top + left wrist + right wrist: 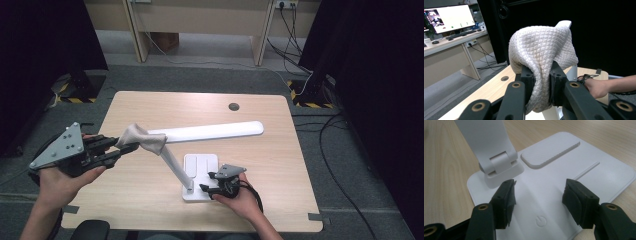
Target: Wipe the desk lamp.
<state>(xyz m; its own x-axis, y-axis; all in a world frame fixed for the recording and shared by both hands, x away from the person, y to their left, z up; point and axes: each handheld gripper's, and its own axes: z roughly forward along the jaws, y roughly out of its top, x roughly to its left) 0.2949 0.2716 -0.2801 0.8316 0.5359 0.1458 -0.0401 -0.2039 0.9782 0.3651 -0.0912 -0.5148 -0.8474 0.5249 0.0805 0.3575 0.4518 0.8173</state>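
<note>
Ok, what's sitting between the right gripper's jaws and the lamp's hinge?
Nothing: in the right gripper view, bare white lamp base lies between the open right gripper and the hinge; the power symbol sits nearer the camera.

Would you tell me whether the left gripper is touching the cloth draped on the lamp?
Touching. The left gripper view shows the left gripper with both jaws pinching a fold of the cloth, no gap on either side.

The one sign I can read is a power symbol embossed on the white lamp base just ahead of my right gripper; the distant monitor is too blurred.
</note>
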